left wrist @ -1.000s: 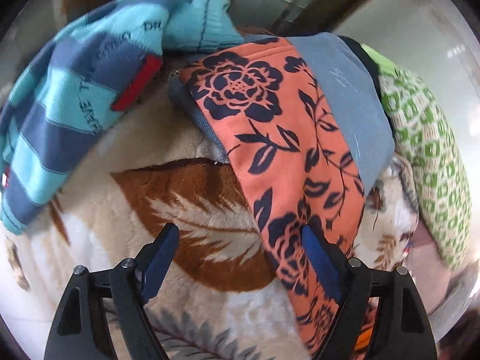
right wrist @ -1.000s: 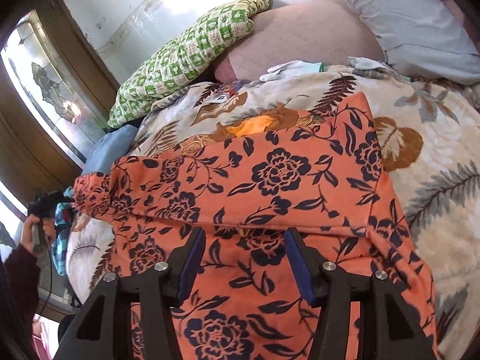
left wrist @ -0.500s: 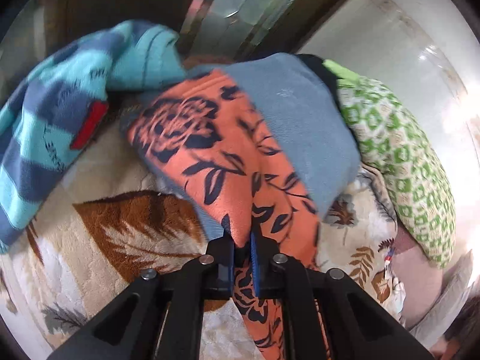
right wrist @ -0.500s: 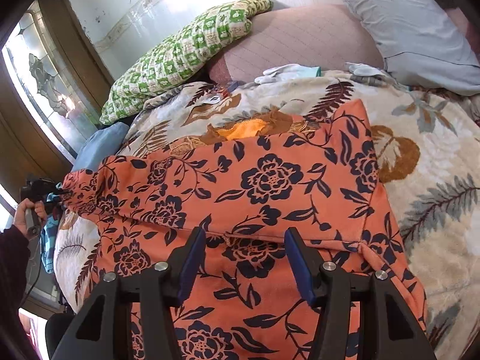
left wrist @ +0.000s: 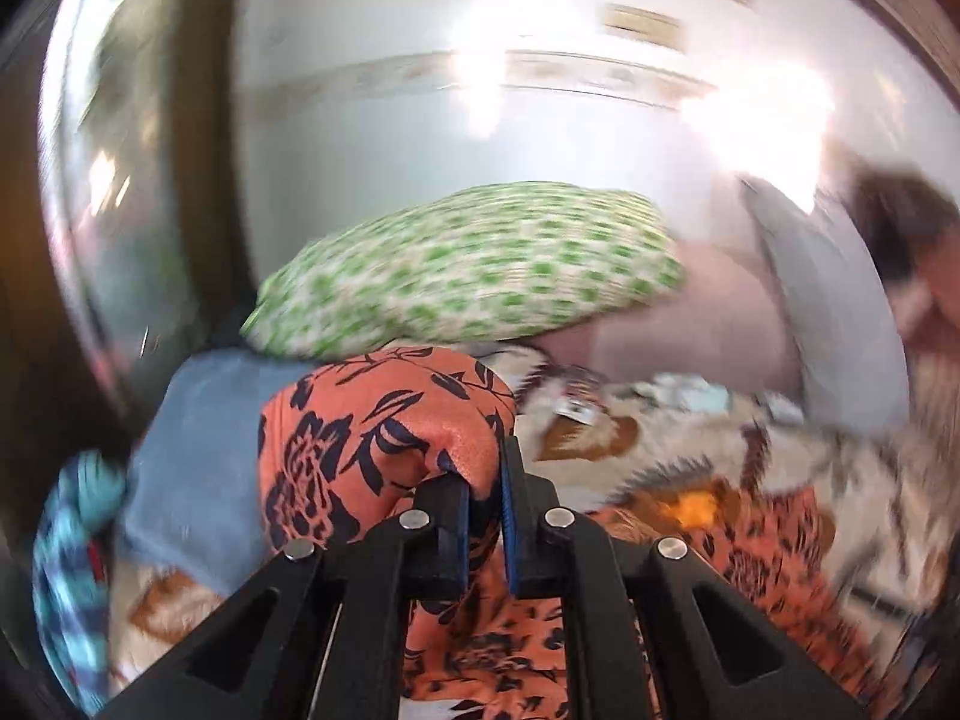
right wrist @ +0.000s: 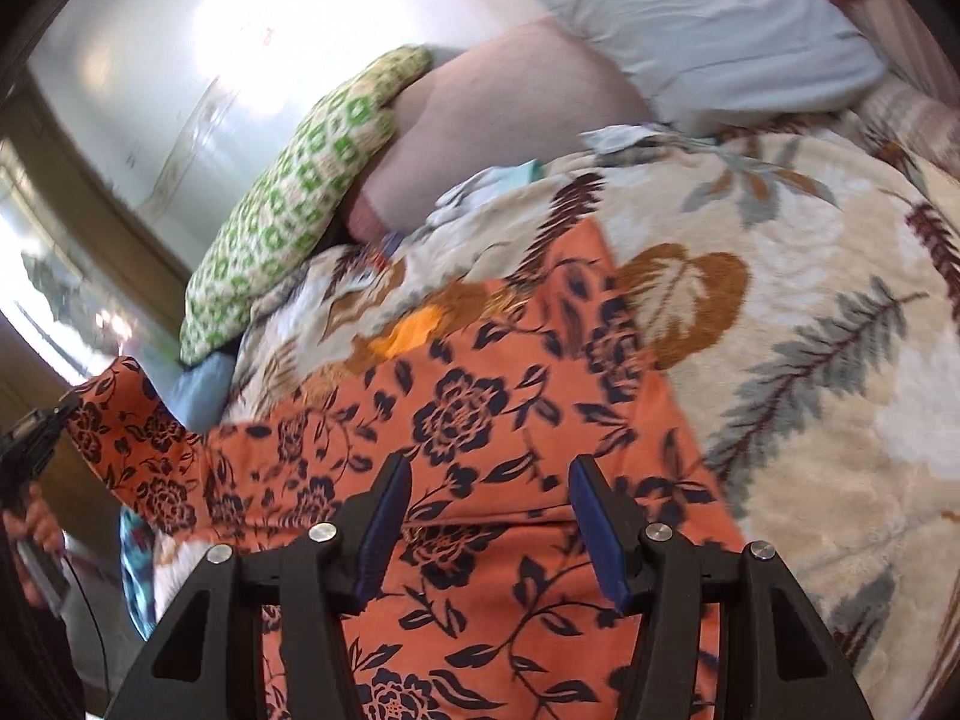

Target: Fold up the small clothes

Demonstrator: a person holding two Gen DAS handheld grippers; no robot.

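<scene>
An orange garment with a dark blue flower print (right wrist: 480, 432) lies spread on a leaf-patterned blanket (right wrist: 840, 324). My left gripper (left wrist: 485, 480) is shut on one end of this orange garment (left wrist: 372, 426) and holds it lifted, the cloth bunched over the fingers. In the right wrist view that raised end (right wrist: 120, 420) hangs at the far left beside the left gripper's black body (right wrist: 30, 450). My right gripper (right wrist: 489, 522) hovers just over the garment's middle, open, its blue pads (right wrist: 384, 516) apart with cloth below them.
A green-checked pillow (left wrist: 468, 276), a pinkish pillow (right wrist: 510, 108) and a pale grey pillow (right wrist: 690, 18) lie at the far side. A blue cloth (left wrist: 198, 456) and a teal striped garment (left wrist: 72, 552) lie to the left. A person's hand (right wrist: 36, 534) shows at lower left.
The left gripper closed on the orange garment's end, then swung up and rolled, lifting that end off the blanket. The right gripper shifted a little and stayed open.
</scene>
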